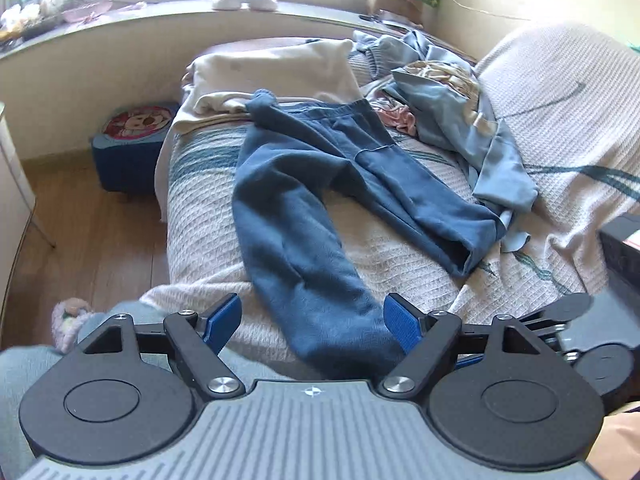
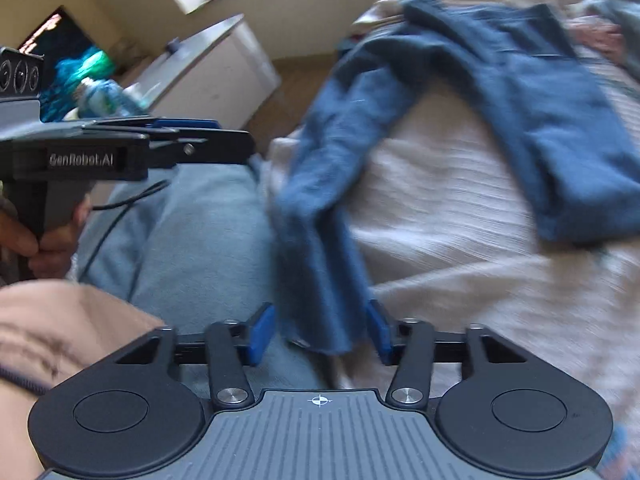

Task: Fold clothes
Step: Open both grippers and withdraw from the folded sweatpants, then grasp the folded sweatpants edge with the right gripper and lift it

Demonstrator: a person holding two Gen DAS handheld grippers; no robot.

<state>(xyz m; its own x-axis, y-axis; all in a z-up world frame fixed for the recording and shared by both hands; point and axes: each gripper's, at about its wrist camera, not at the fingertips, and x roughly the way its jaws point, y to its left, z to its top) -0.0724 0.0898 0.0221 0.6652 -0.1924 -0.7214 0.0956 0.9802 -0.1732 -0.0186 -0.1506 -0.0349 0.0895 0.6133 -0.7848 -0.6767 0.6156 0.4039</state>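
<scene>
A bed (image 1: 400, 256) under a pale knitted cover holds the dark blue trousers (image 1: 304, 184), spread flat and unfolded, legs splayed. Beyond them a heap of clothes (image 1: 452, 112) waits. The left gripper (image 1: 312, 322) stands apart over one cuff; the right gripper (image 2: 320, 330) straddles that cuff, its pads not clearly pressing. Folding has barely begun.

The trousers (image 1: 304, 184) are soft, fuzzy matt fleece. The bedspread (image 1: 420, 256) at 3 o'clock of them is a ribbed, waffle-textured weave. The floor (image 1: 96, 232) at 9 o'clock is smooth wood. Gripper arms are matt black plastic with shiny metal rivets.
</scene>
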